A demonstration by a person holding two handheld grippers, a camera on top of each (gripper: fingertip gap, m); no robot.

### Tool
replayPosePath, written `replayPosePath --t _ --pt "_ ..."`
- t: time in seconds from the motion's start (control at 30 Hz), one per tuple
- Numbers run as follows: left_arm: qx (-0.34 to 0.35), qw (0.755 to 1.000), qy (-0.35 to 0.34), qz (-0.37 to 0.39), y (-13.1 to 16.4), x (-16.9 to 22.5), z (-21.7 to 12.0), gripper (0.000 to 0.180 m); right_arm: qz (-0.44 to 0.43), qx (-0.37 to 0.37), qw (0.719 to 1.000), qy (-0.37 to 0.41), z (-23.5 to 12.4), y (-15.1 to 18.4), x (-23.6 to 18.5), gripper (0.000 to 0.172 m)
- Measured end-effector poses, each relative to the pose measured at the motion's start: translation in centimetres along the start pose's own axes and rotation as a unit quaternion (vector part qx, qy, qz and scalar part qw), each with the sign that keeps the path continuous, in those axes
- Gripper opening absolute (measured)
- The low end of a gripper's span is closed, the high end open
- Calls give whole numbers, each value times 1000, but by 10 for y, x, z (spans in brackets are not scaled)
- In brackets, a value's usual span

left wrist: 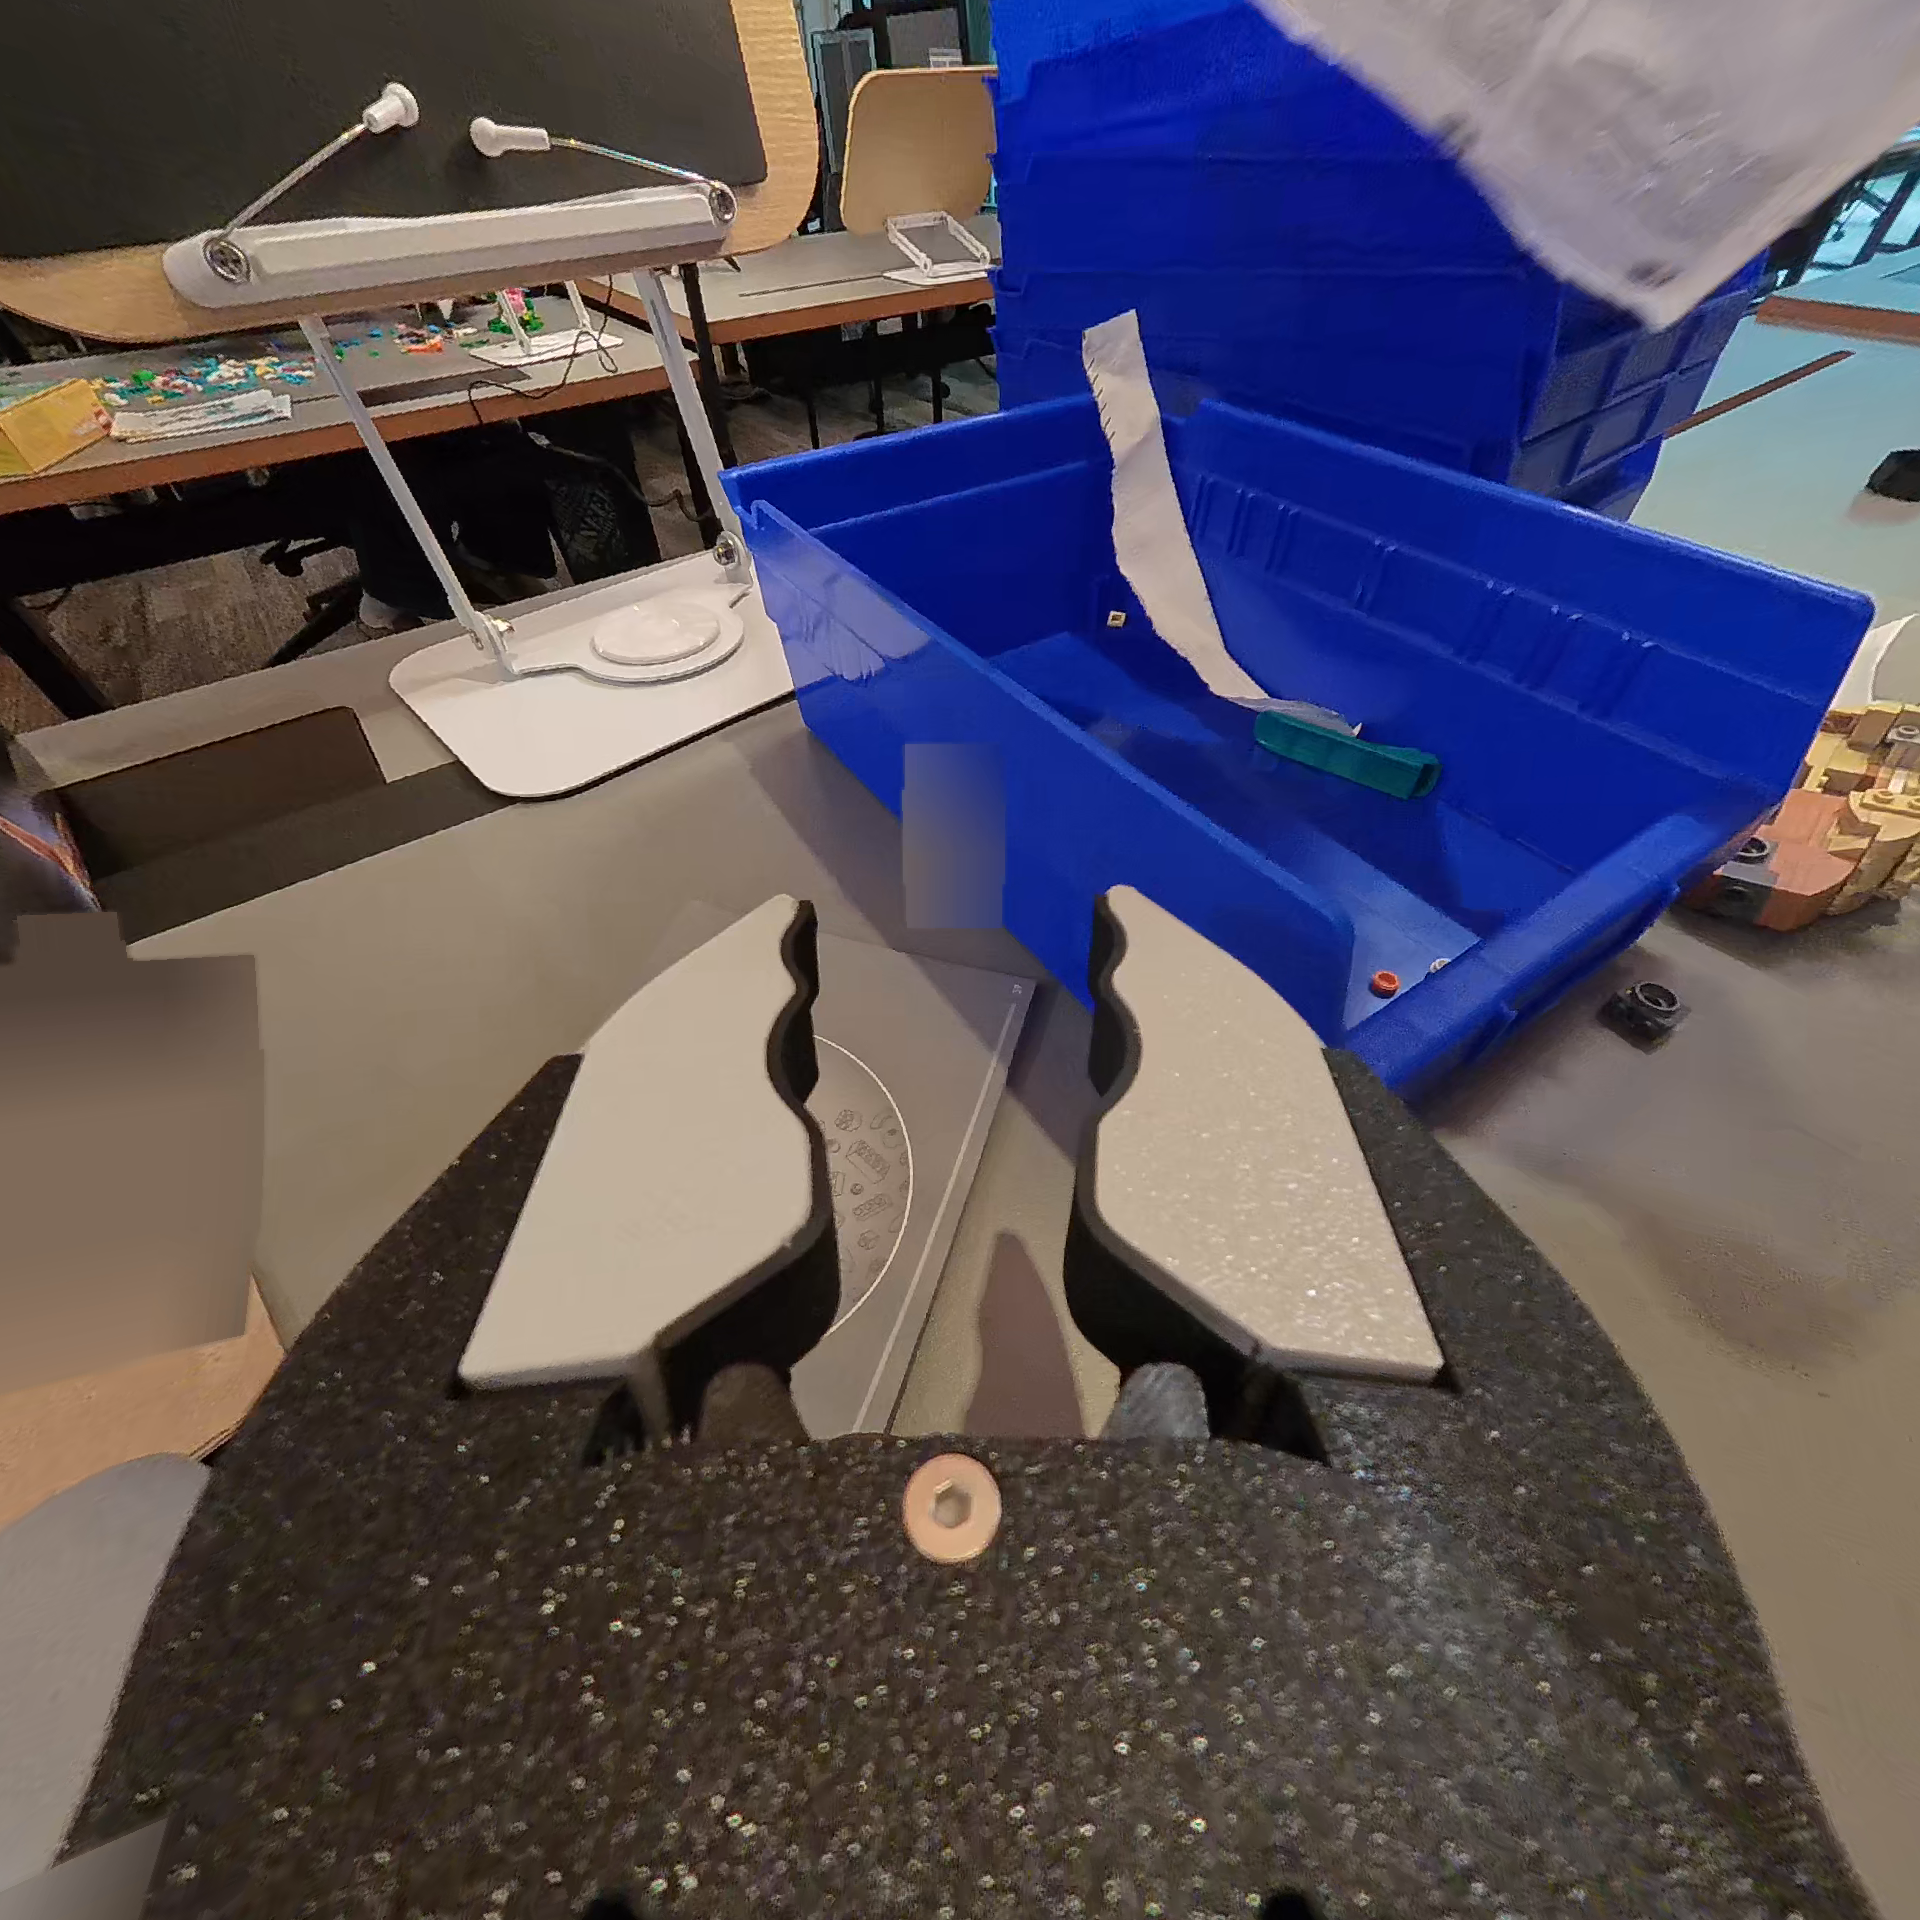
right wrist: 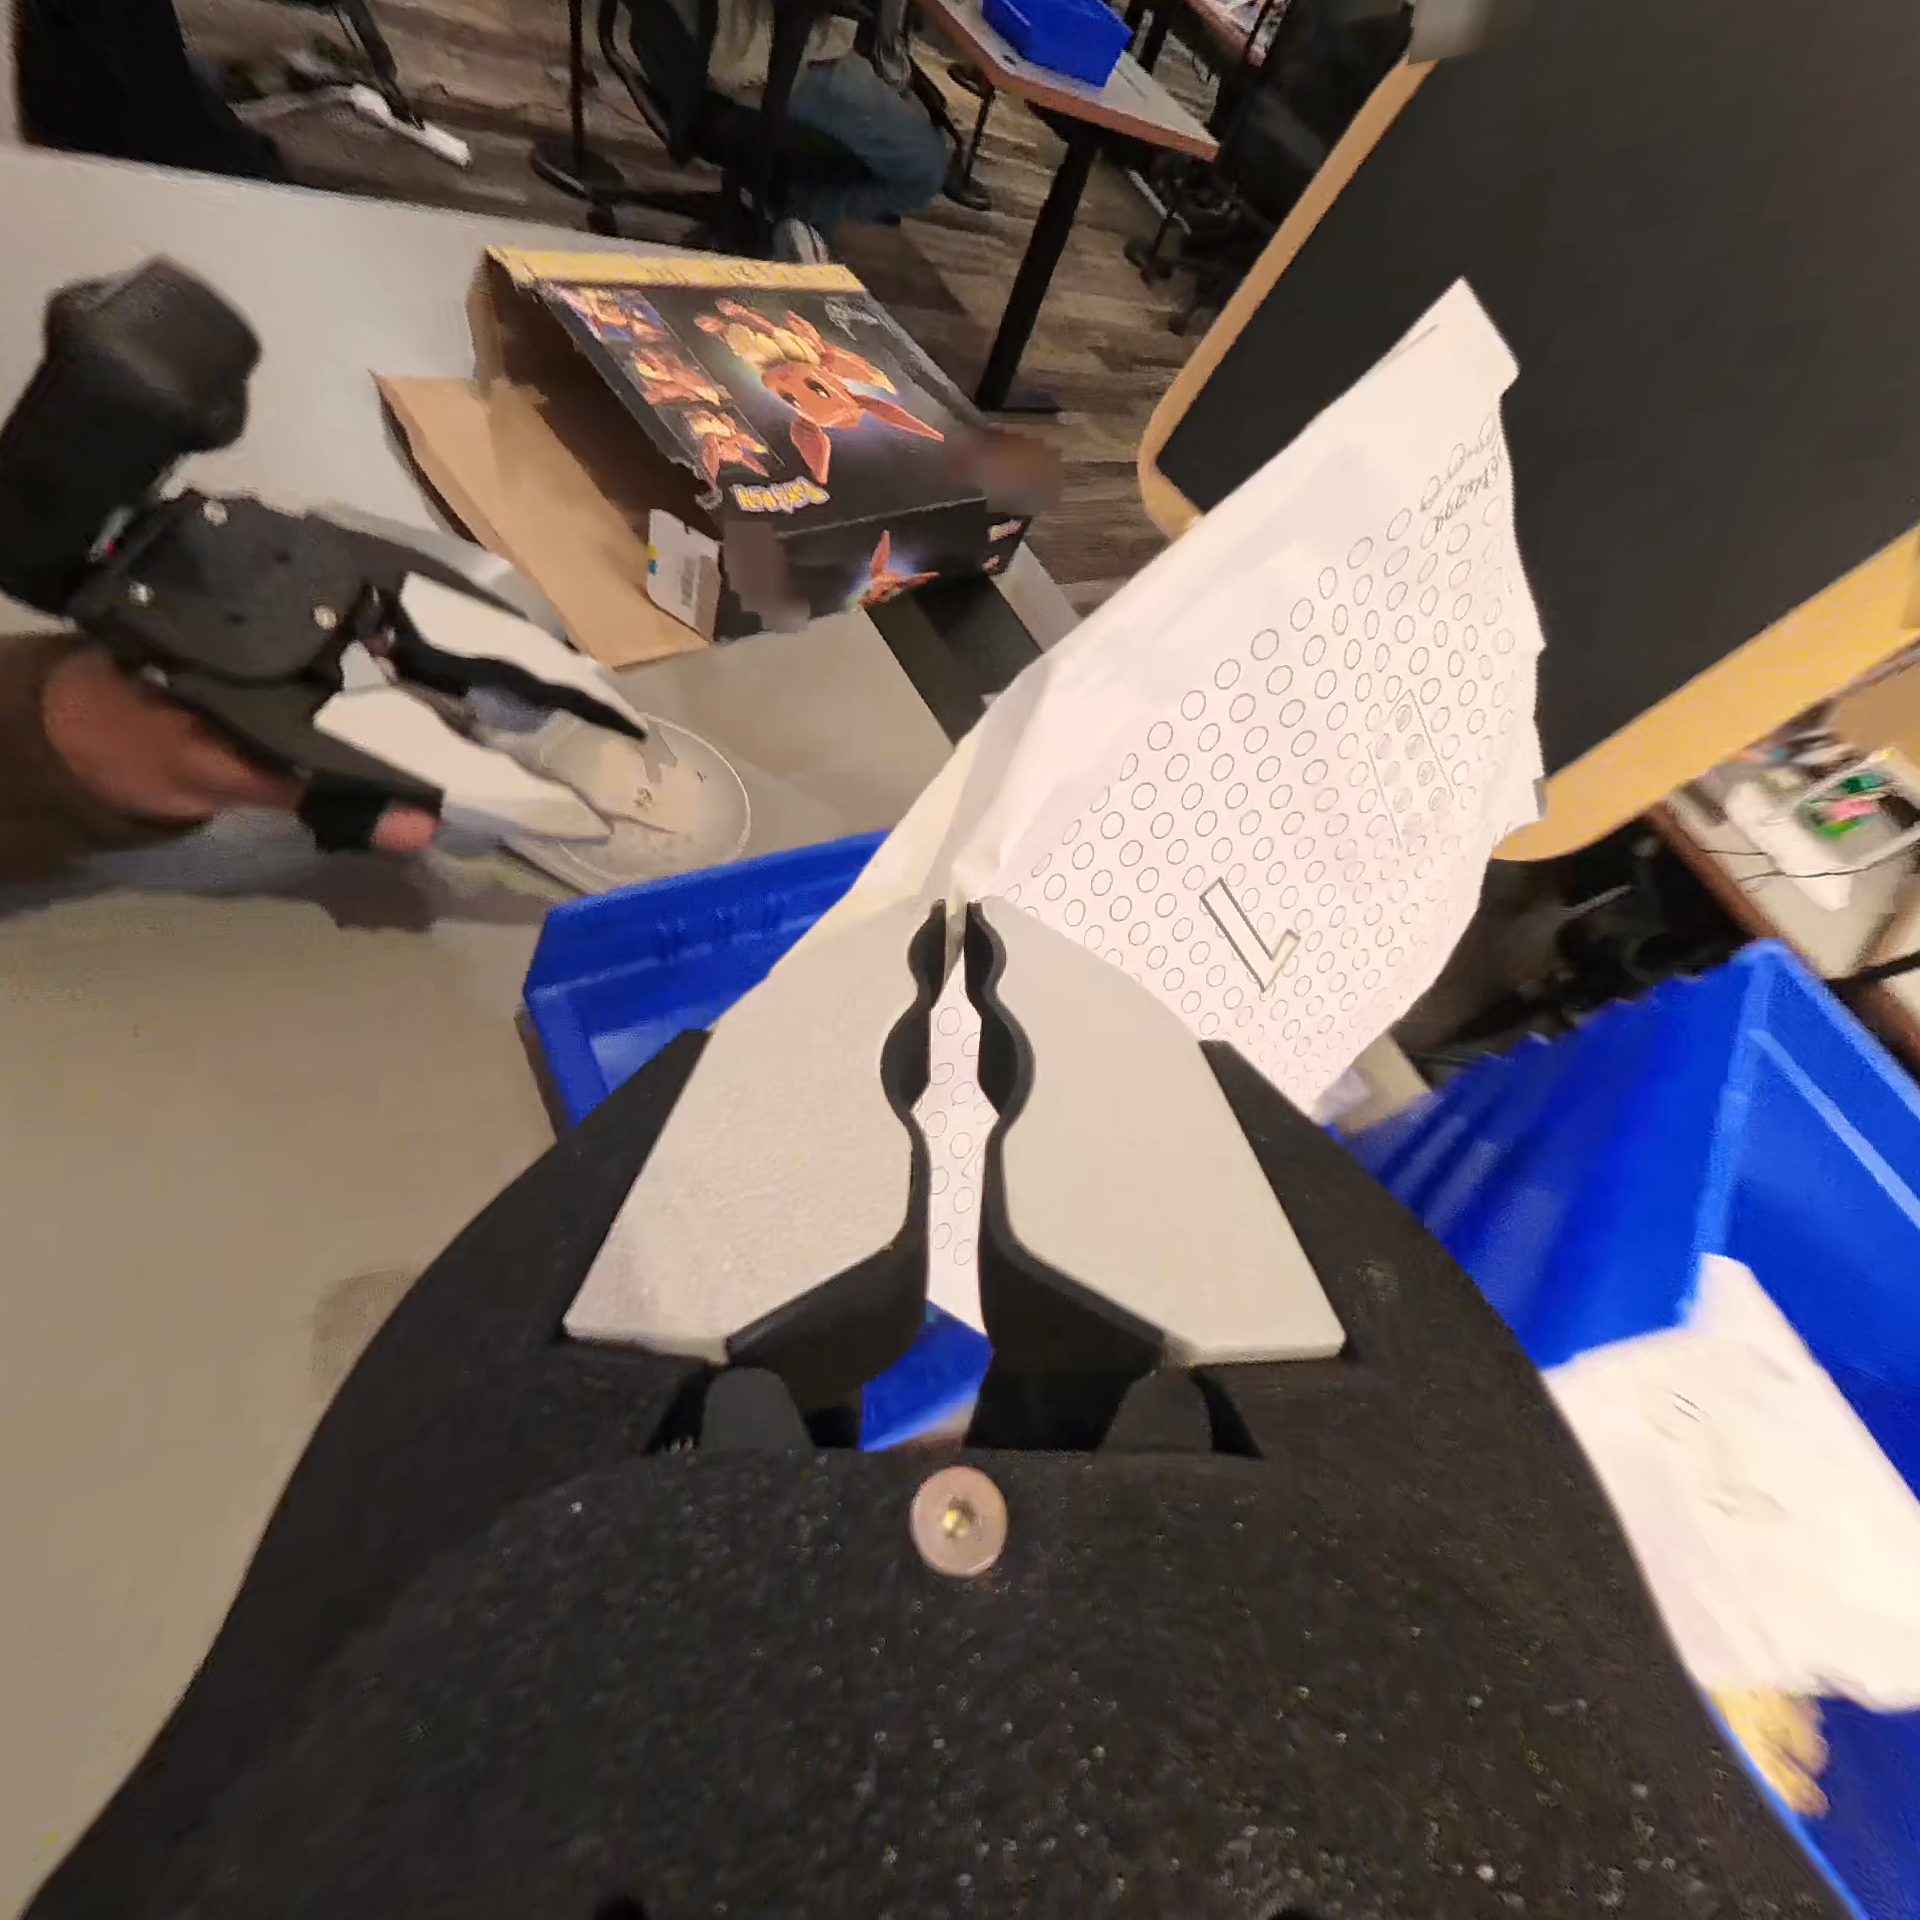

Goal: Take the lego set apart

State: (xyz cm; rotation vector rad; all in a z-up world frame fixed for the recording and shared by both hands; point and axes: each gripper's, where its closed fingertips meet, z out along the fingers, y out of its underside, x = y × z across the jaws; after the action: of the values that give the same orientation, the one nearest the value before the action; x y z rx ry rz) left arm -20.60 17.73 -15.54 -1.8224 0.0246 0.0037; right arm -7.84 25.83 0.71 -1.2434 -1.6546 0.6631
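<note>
- The right claw (right wrist: 956,914) is pinched tight on a white paper bag (right wrist: 1247,748), thin and crumpled, printed with rows of small circles and some writing; the sheet fans up and away from the black rubbery pads (right wrist: 982,997), which press on it from both sides.
- Just below and to either side of that claw sit glossy blue plastic bins (right wrist: 665,935), hard-walled and ribbed.
- The left claw (left wrist: 951,935) stands spread with nothing between its wavy black pads (left wrist: 800,987); it hovers low over a flat grey booklet (left wrist: 935,1049) with a pale circle printed on it, lying on the matte grey table (left wrist: 468,935).
- From the right wrist view the left claw (right wrist: 613,727) is held level in a gloved hand (right wrist: 156,748), tips pointing toward a round pale shape on the table; the picture is blurred there.
- Just ahead and right of the left claw is an open blue bin (left wrist: 1195,935) holding a torn paper strip (left wrist: 1153,540), a dark green ridged bar (left wrist: 1345,753) and a tiny red stud (left wrist: 1383,982).
- Beyond the left claw's left finger stands a white metal lamp (left wrist: 447,249) on a flat rounded base.
- Far ahead of the right claw lies an opened cardboard box (right wrist: 769,416) with glossy dark printing and orange figures.
</note>
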Motion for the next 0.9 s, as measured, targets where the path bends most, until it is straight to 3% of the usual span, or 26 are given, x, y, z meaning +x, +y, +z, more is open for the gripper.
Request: replayPosePath --t 0.1,0.23,0.5,0.63,0.77,0.9 --pt "1 1000 2 5 -1 3 0 50 -68 -22 997 31 -45 12 -2 3" --pt "-1 1000 3 10 0 5 1 50 -135 -80 986 50 -94 59 -4 3" --pt "-5 1000 1 13 4 6 3 50 -174 -293 940 10 -143 233 -9 2" --pt "-7 1000 -1 17 6 8 4 50 -139 -337 930 -54 -140 299 -26 2" --pt "-11 1000 -3 21 9 8 4 50 -117 -353 923 -98 -133 330 -39 6" --pt "-11 1000 -4 19 9 7 4 50 -92 -355 925 -99 -133 322 -35 37"
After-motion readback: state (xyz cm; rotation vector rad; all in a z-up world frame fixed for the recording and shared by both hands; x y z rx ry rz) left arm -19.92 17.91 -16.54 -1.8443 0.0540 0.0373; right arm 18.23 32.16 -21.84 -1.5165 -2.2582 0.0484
